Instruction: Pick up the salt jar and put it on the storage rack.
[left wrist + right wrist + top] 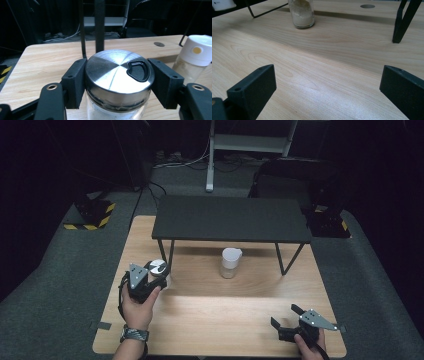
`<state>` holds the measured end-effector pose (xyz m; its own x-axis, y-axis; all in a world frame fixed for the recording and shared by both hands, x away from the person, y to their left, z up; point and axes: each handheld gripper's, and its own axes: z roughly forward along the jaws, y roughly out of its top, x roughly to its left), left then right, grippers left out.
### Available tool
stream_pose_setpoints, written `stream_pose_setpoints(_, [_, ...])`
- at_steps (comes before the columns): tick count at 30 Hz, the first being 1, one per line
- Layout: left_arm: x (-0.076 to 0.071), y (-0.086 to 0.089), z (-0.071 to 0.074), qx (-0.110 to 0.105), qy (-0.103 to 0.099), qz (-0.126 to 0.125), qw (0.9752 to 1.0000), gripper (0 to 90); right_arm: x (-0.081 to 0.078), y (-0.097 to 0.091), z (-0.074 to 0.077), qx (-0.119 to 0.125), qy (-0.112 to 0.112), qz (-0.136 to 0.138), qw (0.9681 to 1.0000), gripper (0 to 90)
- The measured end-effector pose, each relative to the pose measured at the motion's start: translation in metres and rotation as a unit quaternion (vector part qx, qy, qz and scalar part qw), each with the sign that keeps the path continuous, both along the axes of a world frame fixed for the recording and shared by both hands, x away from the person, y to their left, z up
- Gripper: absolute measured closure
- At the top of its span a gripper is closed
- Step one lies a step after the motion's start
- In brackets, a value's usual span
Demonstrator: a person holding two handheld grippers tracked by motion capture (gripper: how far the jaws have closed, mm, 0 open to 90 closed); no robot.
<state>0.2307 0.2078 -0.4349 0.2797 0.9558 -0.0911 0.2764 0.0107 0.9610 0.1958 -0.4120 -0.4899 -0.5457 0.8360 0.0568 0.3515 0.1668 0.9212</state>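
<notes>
Closest to us, in the left gripper view, sits the brushed steel lid (pixel 119 72) of a glass jar (pixel 116 111), with a black pour flap (pixel 137 70) set into its right half. We see the left gripper (pixel 117 82) with its fingers (pixel 75 82) clamped on the jar, one pad pressed to each side just under the lid. White powder shows through the glass below the rim.

From the high view, we find our left gripper (pixel 145 282) at the left part of the desk (pixel 215 320), the jar's lid (pixel 156 267) showing just beyond the hand (pixel 137 307), near the left leg of the black shelf (pixel 230 218) that stands on the far half of the desk. Whether the jar rests on the wood or hangs just above it we cannot tell.

A second jar (pixel 230 263) with a white cap stands upright under the shelf, near the middle, well apart from both hands. In the left gripper view it appears at the right edge (pixel 193 60), with a small yellow dot on its cap; in the right gripper view its lower part (pixel 301 13) shows pale powder inside.

Our right gripper (pixel 287 320) hovers low at the near right corner of the desk, its fingers (pixel 253 90) spread wide apart with bare wood between them.
</notes>
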Motion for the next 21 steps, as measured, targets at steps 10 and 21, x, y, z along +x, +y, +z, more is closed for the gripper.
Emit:
stream_pose_setpoints(10, [-0.008, -0.014, 0.013, 0.003, -0.001, -0.018, 0.9998, 35.1, -0.001, -0.001, 0.000, 0.002, 0.000, -0.002, 1.0000, 0.6])
stream_pose_setpoints(21, [-0.013, -0.029, 0.036, 0.017, -0.014, -0.032, 0.9992, 35.1, 0.000, -0.001, 0.000, 0.000, 0.000, 0.001, 1.0000, 0.6])
